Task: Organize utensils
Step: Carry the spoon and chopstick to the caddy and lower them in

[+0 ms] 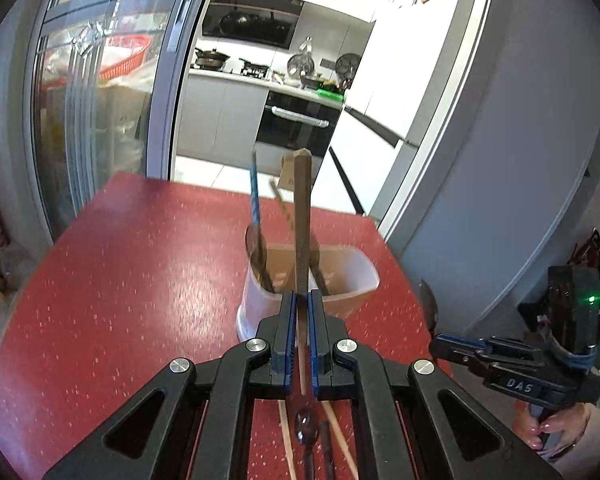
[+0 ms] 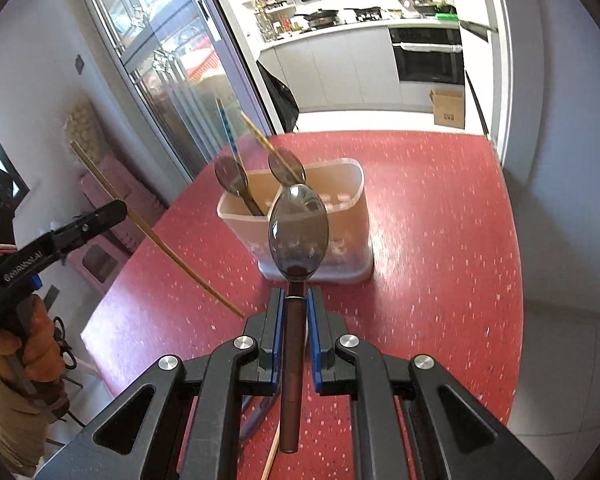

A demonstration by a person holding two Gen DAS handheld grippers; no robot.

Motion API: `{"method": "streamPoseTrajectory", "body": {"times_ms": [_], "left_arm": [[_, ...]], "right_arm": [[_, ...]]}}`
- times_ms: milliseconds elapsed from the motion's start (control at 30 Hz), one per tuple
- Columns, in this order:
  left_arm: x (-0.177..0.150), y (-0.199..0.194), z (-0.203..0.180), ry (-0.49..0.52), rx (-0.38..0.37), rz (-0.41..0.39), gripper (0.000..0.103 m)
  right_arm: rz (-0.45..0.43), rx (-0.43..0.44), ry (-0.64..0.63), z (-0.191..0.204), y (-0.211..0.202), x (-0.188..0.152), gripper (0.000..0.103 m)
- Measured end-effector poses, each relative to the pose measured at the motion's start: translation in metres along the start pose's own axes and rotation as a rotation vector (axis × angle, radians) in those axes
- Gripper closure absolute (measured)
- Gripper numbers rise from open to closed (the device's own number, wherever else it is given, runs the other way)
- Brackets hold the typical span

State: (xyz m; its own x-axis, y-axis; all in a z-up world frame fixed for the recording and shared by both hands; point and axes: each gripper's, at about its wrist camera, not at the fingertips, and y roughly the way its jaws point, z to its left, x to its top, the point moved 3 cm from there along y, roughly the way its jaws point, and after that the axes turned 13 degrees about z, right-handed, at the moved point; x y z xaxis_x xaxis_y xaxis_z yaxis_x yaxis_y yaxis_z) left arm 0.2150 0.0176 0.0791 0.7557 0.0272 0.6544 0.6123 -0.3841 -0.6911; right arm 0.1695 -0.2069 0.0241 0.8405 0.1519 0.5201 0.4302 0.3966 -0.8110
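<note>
- Your left gripper (image 1: 302, 300) is clamped on a flat wooden chopstick (image 1: 301, 220) that rises upright in front of the holder; your right gripper (image 2: 296, 296) is clamped on the handle of a dark spoon (image 2: 298, 232), bowl forward and up.
- Beneath your left gripper, more chopsticks (image 1: 340, 436) and a second spoon (image 1: 305, 428) lie on the counter (image 1: 140, 280), a red surface flecked with white.
- Near the counter's middle stands the translucent white utensil holder (image 2: 342, 216). It already carries two dark spoons (image 2: 231, 178), a blue-patterned chopstick (image 1: 255, 196) and a tan one, all leaning.
- Past the counter's far edge, a glass sliding door (image 1: 100, 100) stands to the left of a doorway and a pale wall (image 1: 520, 140) to its right.
- Farthest off, through the doorway, you see a kitchen: a cardboard box (image 2: 448, 106) on the floor, a built-in oven (image 2: 428, 56) and pans on the hob.
</note>
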Motion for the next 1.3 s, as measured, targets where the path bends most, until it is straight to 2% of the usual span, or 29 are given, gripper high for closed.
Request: {"method": "streamPoseTrajectory", "body": {"times_ms": [367, 667, 833, 1033, 1300], "left_arm": [[0.064, -0.018, -0.013, 0.031, 0.008, -0.077, 0.069], [0.095, 0.0, -0.013, 0.039, 0.046, -0.091, 0.069], [0.098, 0.031, -0.004, 0.019, 0.061, -0.06, 0.069], [0.099, 0.067, 0.004, -0.007, 0.07, -0.03, 0.069], [0.083, 0.107, 0.003, 0.014, 0.113, 0.025, 0.069]], "right_arm": [[-0.058, -0.001, -0.029, 0.001, -0.011, 0.058, 0.091], [-0.159, -0.013, -0.05, 0.004, -0.006, 0.113, 0.091], [-0.24, -0.012, -0.078, 0.007, 0.006, 0.136, 0.091], [-0.313, -0.062, -0.134, 0.009, 0.034, 0.151, 0.091], [-0.323, -0.158, -0.222, 0.001, 0.082, 0.138, 0.091]]}}
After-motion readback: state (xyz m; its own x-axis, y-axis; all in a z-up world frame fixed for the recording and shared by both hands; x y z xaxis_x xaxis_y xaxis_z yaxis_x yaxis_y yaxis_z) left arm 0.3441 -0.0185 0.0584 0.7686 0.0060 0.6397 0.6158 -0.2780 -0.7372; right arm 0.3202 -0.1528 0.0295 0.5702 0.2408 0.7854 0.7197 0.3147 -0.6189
